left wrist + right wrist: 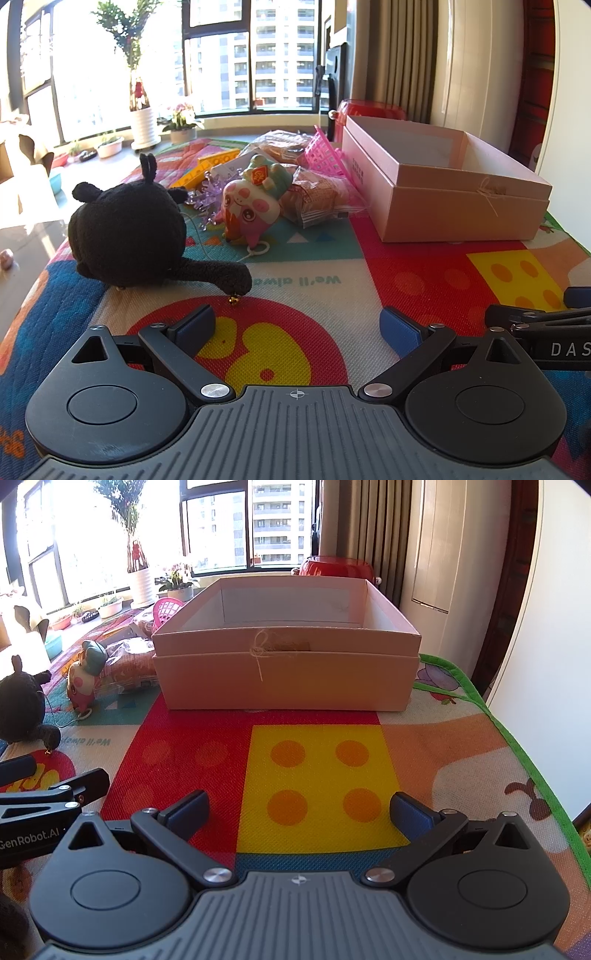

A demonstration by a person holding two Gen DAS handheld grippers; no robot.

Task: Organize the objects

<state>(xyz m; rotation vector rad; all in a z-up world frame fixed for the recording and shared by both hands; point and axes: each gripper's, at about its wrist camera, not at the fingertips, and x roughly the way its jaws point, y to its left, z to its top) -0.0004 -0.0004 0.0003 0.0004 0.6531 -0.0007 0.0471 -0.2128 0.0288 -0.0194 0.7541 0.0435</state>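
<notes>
Left gripper [297,326] and right gripper [299,810] both spread wide, empty, above mat [192,746]; plush [125,229] and box [288,672] ahead, untouched.

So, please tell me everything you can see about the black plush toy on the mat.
The black fuzzy plush toy looks soft, with a round body, small rounded ears or limbs, and two thin upright prongs on top. One long limb stretches along the colourful patterned play mat toward the camera, and a small gold bell hangs at its tip. It rests on the mat, its back to the left wrist camera, left of the pink and green cartoon figure toy. No tool touches it.
</notes>
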